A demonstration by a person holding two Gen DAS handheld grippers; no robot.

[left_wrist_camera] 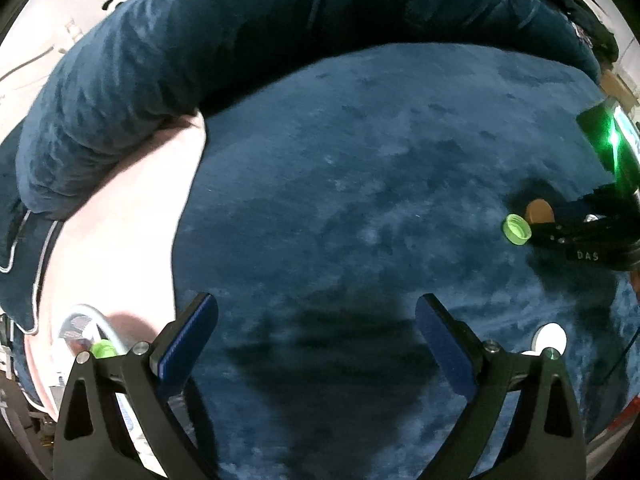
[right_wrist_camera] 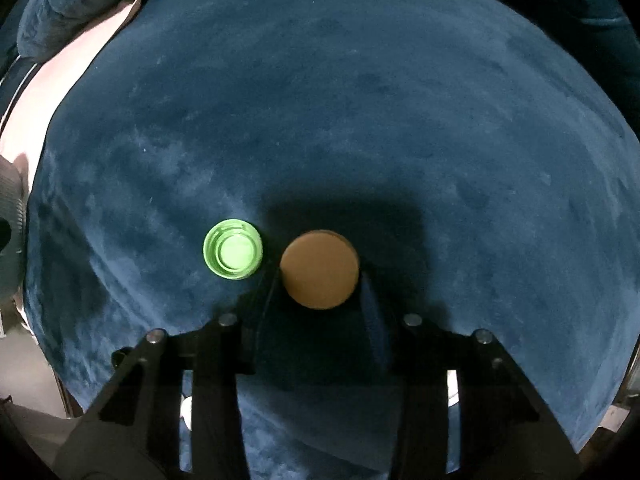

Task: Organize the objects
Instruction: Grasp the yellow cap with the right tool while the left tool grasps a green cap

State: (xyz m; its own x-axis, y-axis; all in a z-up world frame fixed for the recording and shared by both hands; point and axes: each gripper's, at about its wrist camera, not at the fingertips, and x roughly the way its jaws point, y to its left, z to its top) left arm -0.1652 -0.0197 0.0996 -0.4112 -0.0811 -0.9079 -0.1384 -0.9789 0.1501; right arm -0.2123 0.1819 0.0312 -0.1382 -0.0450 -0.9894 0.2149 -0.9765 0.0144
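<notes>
From the left wrist, the left claw [left_wrist_camera: 316, 340] hangs spread wide and empty over the dark blue plush cushion [left_wrist_camera: 360, 152], its blue-padded fingers [left_wrist_camera: 192, 340] well apart. Far to the right on the cushion lies a green cap [left_wrist_camera: 518, 230], and just behind it an orange disc [left_wrist_camera: 539, 211] sits at the tip of the right claw [left_wrist_camera: 560, 226]. A white round thing [left_wrist_camera: 551, 339] peeks out beside this claw's right finger; what it is cannot be told. At lower left, off the cushion on a pale surface, a clear container [left_wrist_camera: 82, 330] seems to hold something green.

From the right wrist, the right claw [right_wrist_camera: 320, 280] is closed in on the orange disc [right_wrist_camera: 319, 269], one finger at each side, pinching it or just about to let go. The green cap [right_wrist_camera: 233, 249] lies open side up just beside the disc, near but not touching.

Judging from this, the step in hand is setting the disc next to the cap, gathering small round pieces in one spot. The next move calls for a gentle release without nudging the cap, then a straight withdrawal.
</notes>
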